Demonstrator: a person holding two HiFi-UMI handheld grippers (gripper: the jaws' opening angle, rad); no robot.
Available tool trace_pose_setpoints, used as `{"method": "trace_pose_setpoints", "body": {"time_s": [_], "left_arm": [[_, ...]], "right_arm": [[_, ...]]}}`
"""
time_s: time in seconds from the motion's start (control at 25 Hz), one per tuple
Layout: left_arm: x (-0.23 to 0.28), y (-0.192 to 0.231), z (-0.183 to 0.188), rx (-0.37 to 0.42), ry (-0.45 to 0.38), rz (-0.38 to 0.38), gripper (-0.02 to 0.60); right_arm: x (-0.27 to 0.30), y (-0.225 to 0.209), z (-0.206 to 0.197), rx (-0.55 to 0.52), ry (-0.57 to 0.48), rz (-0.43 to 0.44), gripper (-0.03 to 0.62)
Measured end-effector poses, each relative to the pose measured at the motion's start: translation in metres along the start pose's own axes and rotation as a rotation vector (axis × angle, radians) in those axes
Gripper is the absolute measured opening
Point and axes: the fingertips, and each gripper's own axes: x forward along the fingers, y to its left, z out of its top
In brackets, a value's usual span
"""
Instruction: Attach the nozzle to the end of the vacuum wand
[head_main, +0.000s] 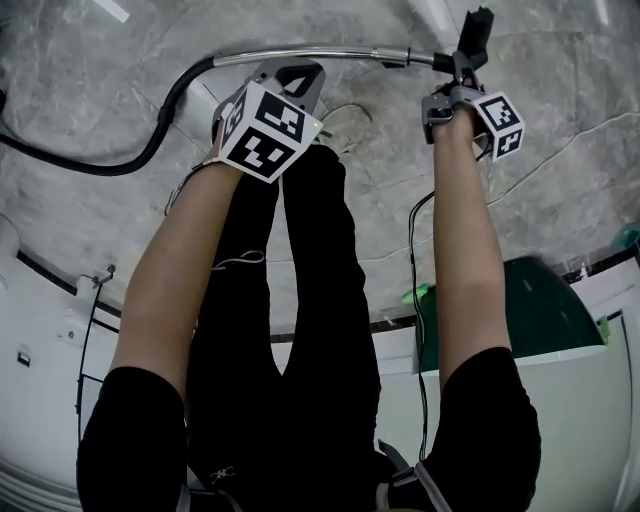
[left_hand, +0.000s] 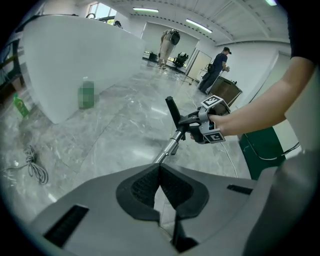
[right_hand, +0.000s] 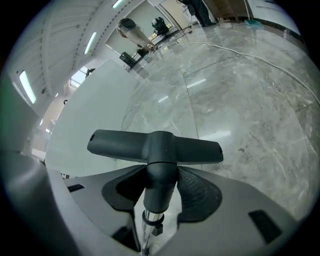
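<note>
In the head view a chrome vacuum wand (head_main: 330, 53) runs level above the marble floor, with a black hose (head_main: 150, 150) at its left end. My left gripper (head_main: 290, 72) is shut on the wand near its bend; in the left gripper view the wand (left_hand: 167, 150) runs out from between the closed pads (left_hand: 145, 190). A black T-shaped nozzle (right_hand: 155, 147) sits on the wand's end (right_hand: 149, 222). My right gripper (right_hand: 160, 187) is shut on the nozzle's neck, pads pressed on both sides. The nozzle (head_main: 475, 35) stands beyond the right gripper (head_main: 455, 75).
A dark green bin (head_main: 545, 310) stands at the right, beside a white counter (head_main: 590, 400). A thin cable (head_main: 560, 150) trails over the floor. In the left gripper view there are a white curved wall (left_hand: 75, 60), a coiled cord (left_hand: 32, 165) and people far back.
</note>
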Motion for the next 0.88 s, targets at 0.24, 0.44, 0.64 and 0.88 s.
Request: {"method": "trace_pose_setpoints", "body": {"time_s": [0.24, 0.44, 0.64, 0.88], "left_arm": [[0.023, -0.01, -0.021, -0.094, 0.025, -0.005, 0.011], [0.031, -0.008, -0.028, -0.088, 0.046, -0.01, 0.011], [0.037, 0.005, -0.03, -0.11, 0.055, 0.01, 0.011], [0.05, 0.016, -0.036, -0.095, 0.069, 0.029, 0.011]], "right_arm": [[0.029, -0.035, -0.015, -0.024, 0.054, -0.048, 0.209], [0.056, -0.028, -0.039, -0.108, 0.134, -0.037, 0.207], [0.09, -0.033, -0.057, -0.16, 0.215, -0.1, 0.208], [0.111, -0.061, -0.061, -0.163, 0.219, -0.221, 0.209]]}}
